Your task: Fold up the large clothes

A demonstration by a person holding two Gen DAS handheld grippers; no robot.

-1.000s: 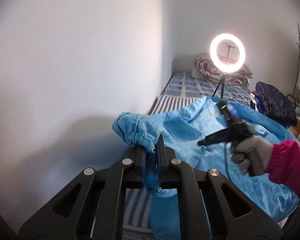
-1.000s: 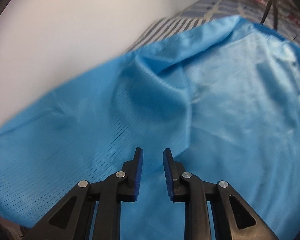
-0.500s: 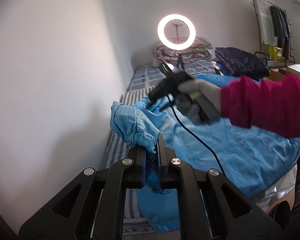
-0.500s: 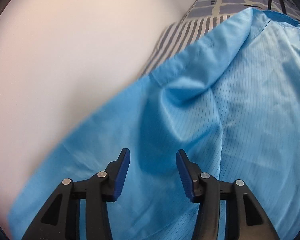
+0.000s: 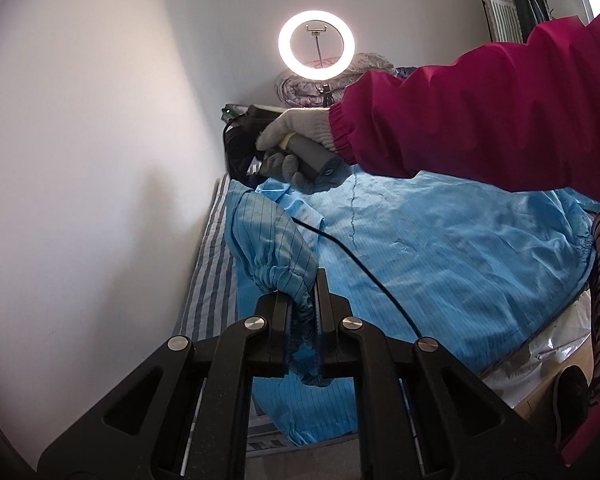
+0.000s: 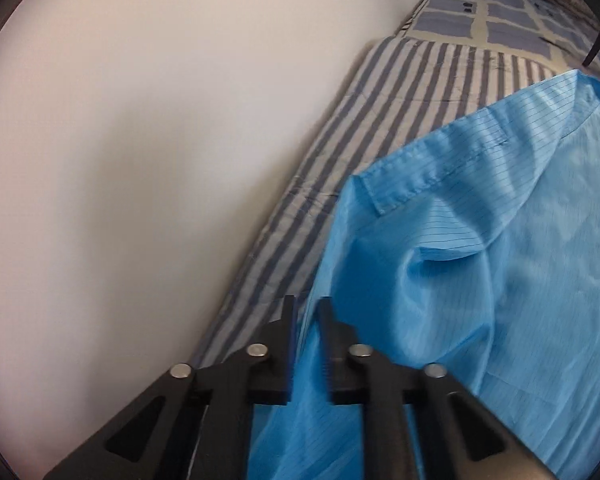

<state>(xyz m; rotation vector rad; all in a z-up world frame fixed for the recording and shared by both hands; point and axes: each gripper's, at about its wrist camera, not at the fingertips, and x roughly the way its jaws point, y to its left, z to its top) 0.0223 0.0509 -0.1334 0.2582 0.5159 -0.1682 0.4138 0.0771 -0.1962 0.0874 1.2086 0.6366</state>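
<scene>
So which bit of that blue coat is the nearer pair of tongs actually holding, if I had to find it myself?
Start at the striped mattress along the white wall, where the thin pinstriped light blue coat lies spread. At its wall-side edge one sleeve lifts off the bed into the left tongs. They hold the gathered elastic cuff, the only puckered part of the smooth fabric.

Your light blue garment of thin, finely pinstriped fabric (image 5: 440, 248) lies spread, front up, over the striped mattress beside the wall. Its gathered elastic cuff (image 5: 288, 280) is bunched and raised off the bed, and a second cuff sits at the far right edge. A fold near the stitched hem (image 6: 420, 184) is lifted too.
</scene>
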